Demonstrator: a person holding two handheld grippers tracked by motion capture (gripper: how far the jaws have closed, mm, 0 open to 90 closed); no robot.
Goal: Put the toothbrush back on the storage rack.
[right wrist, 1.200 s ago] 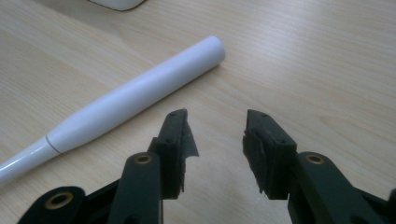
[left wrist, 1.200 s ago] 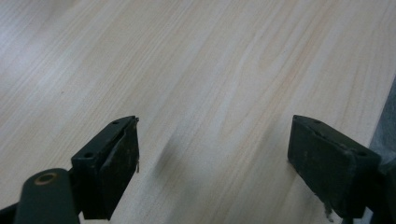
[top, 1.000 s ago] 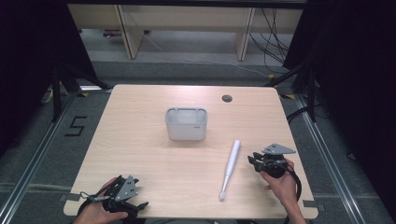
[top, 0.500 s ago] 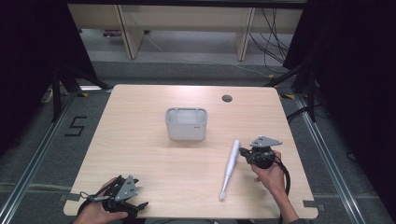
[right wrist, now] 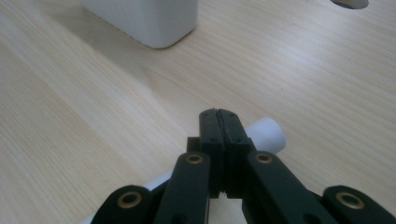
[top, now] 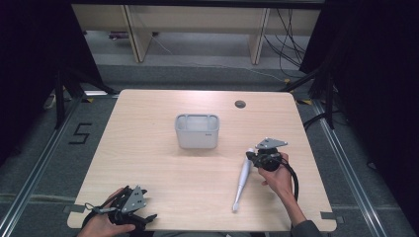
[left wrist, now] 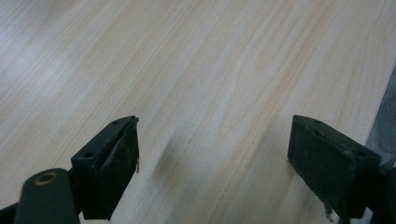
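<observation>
White tube-like tool (top: 242,178) lying flat on wooden table (top: 148,148), right of centre, apart from grey-white container (top: 197,131) further back. Right gripper (top: 257,157) over the tool's far end, jaws pressed together with nothing between them; tool visible beneath closed jaws in right gripper view (right wrist: 268,133), not clamped. Left gripper (top: 129,213) parked at near left table corner, jaws spread wide over bare wood, holding nothing. Judged early: tool not yet grasped, nothing lifted, container looks empty though hard to tell. Probably left: open right jaws, grip tool, carry to container, likely drop in.
</observation>
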